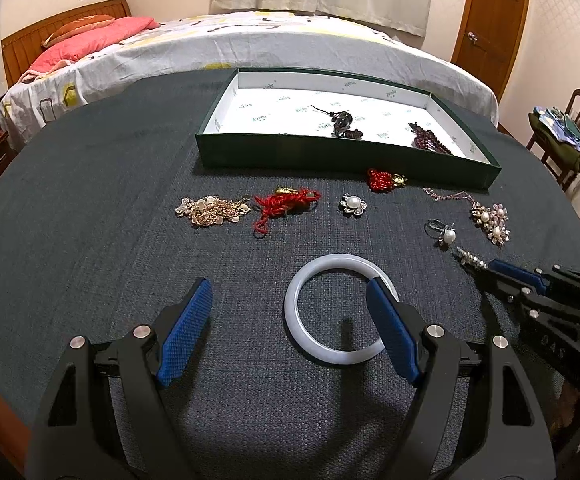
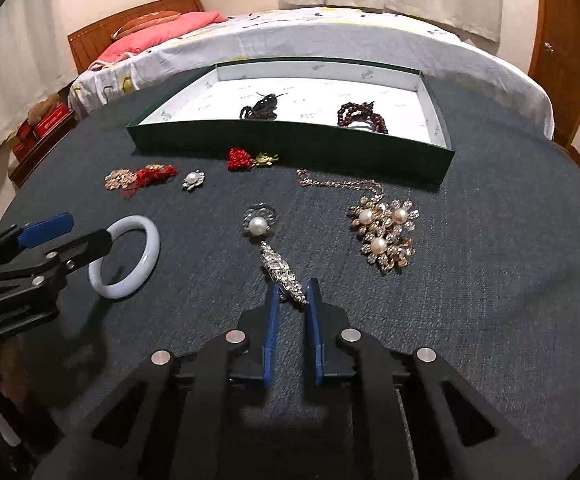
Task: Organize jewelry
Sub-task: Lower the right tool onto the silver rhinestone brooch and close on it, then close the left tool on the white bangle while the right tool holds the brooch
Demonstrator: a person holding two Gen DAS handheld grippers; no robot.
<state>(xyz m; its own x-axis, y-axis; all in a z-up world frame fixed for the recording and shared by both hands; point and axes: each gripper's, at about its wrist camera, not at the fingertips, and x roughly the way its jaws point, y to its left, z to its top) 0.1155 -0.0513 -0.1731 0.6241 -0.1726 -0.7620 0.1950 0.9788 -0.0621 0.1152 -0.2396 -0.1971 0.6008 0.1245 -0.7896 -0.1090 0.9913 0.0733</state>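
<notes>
At 6 o'clock in the right wrist view, the right gripper has its blue pads pinched on the near end of a rhinestone brooch; that end is hidden between them. Both grippers tilt steeply down toward the dark tablecloth. Left gripper stands wide apart, one finger inside the white bangle, the other outside at 9 o'clock; contact with the bangle cannot be told. At 12 o'clock the green tray holds dark beads, partly cut off by its near wall.
</notes>
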